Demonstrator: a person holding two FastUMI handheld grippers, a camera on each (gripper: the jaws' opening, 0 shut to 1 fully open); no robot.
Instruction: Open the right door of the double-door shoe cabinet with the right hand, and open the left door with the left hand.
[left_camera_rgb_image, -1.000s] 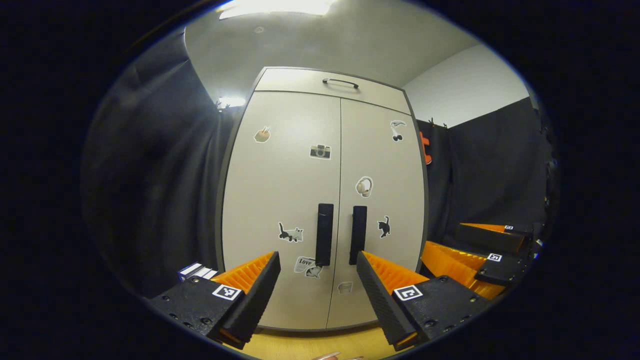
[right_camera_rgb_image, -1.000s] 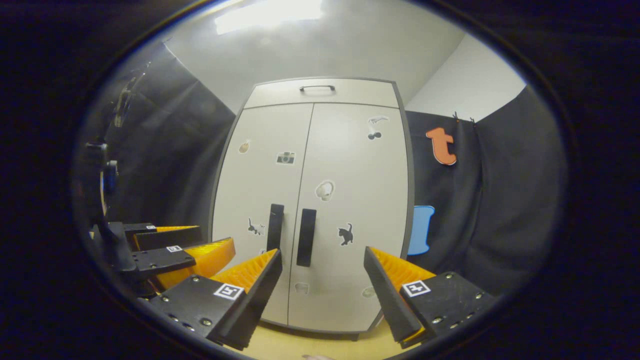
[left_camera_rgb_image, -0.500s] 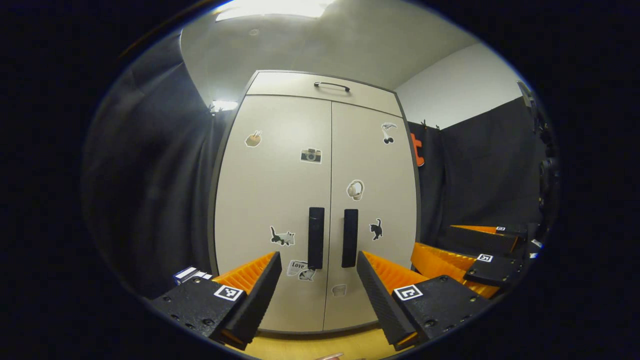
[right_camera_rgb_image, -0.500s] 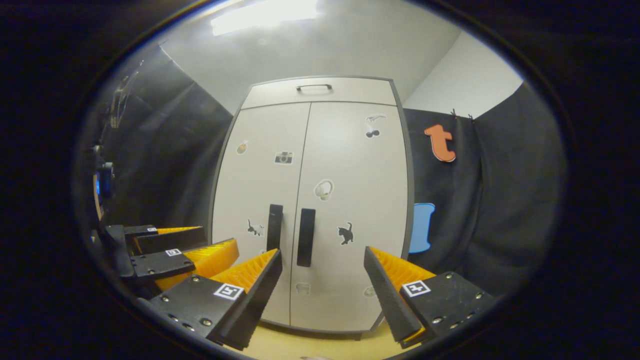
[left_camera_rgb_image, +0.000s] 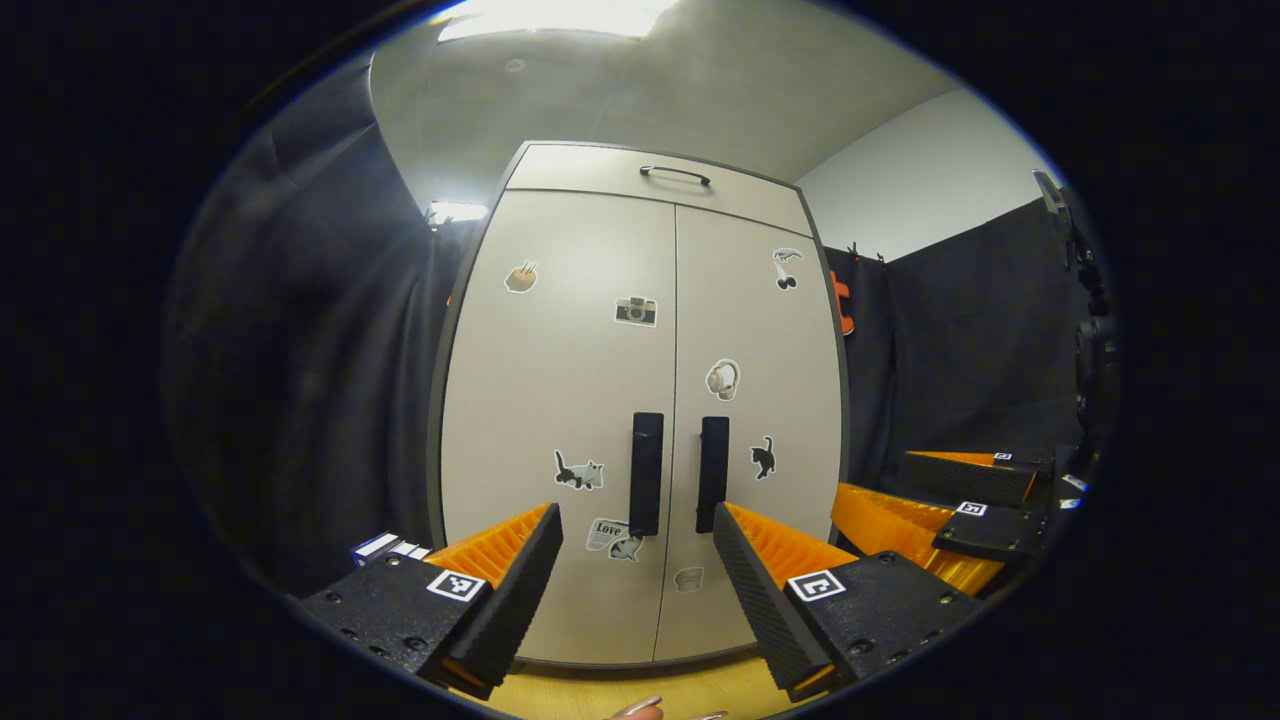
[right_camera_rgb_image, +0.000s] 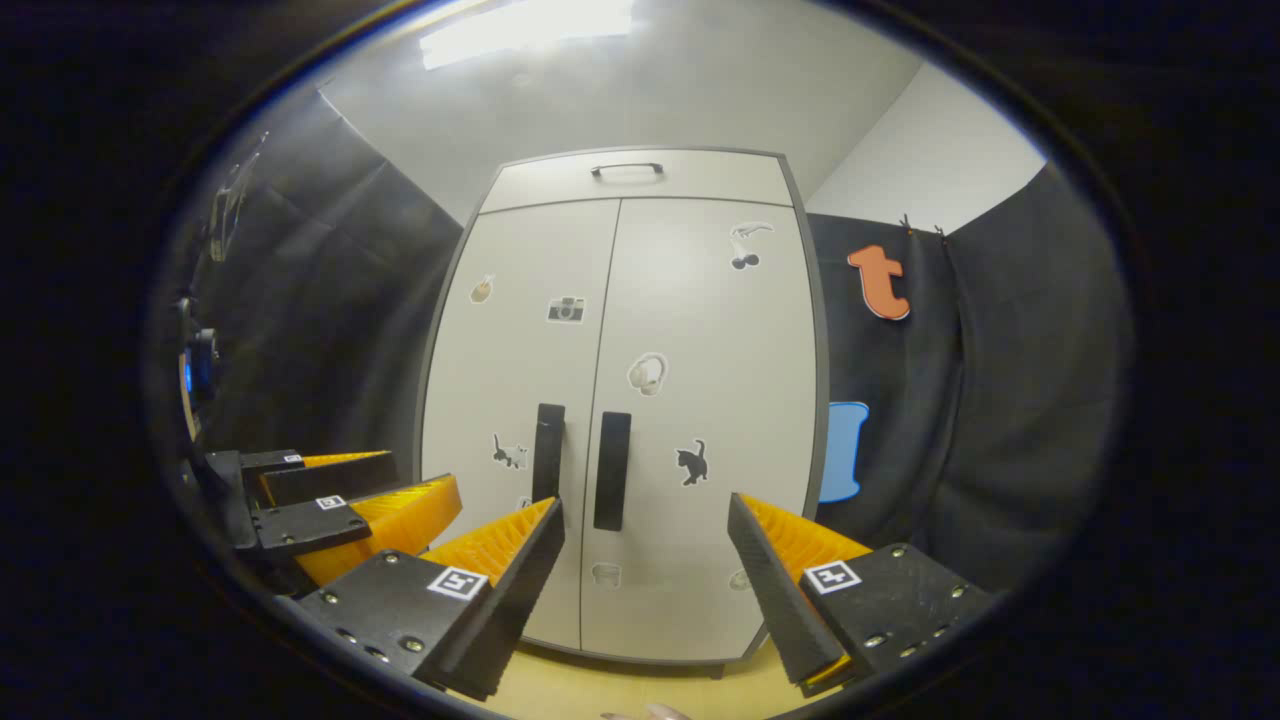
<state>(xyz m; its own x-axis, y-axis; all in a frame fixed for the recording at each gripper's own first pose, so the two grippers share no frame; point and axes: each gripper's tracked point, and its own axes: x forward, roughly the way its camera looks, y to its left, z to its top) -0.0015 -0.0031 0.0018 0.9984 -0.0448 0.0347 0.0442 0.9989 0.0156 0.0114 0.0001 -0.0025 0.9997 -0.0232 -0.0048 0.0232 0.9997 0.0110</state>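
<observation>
We find the shoe cabinet (left_camera_rgb_image: 640, 400) tall, smooth and pale, stickered, both doors closed. Its two dark bar handles, left handle (left_camera_rgb_image: 646, 473) and right handle (right_camera_rgb_image: 611, 470), stand beyond the ribbed, wedge-shaped fingers. Left gripper (left_camera_rgb_image: 634, 575) and right gripper (right_camera_rgb_image: 645, 580) both gape wide, holding nothing, well short of the cabinet.
</observation>
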